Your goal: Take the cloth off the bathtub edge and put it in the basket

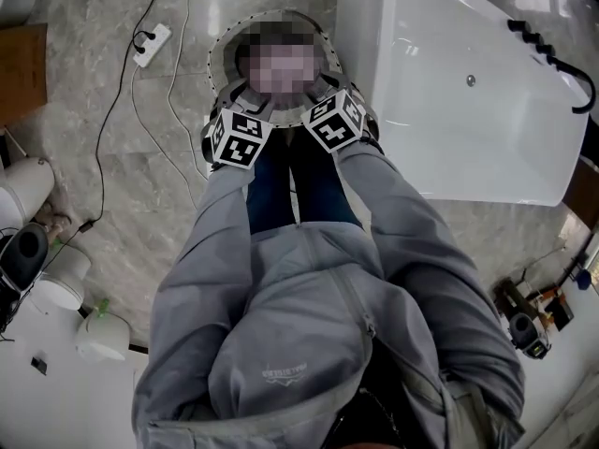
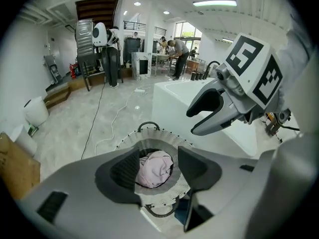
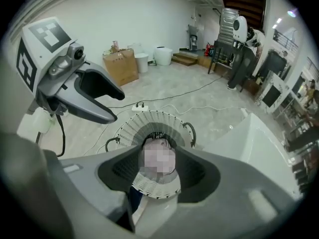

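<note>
Left gripper (image 2: 159, 157) and right gripper (image 3: 158, 167): jaws apart, both empty, poised over the round white woven basket (image 2: 164, 137). Crumpled pink cloth (image 2: 153, 170) lay inside it, off the white bathtub (image 1: 468, 110). Best: lift straight up, don't snag cloth or rim.

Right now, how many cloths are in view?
1. A pink cloth lies bunched inside the basket on the floor. None shows on the visible edge of the bathtub. Another could be hidden beneath the pink one.
</note>
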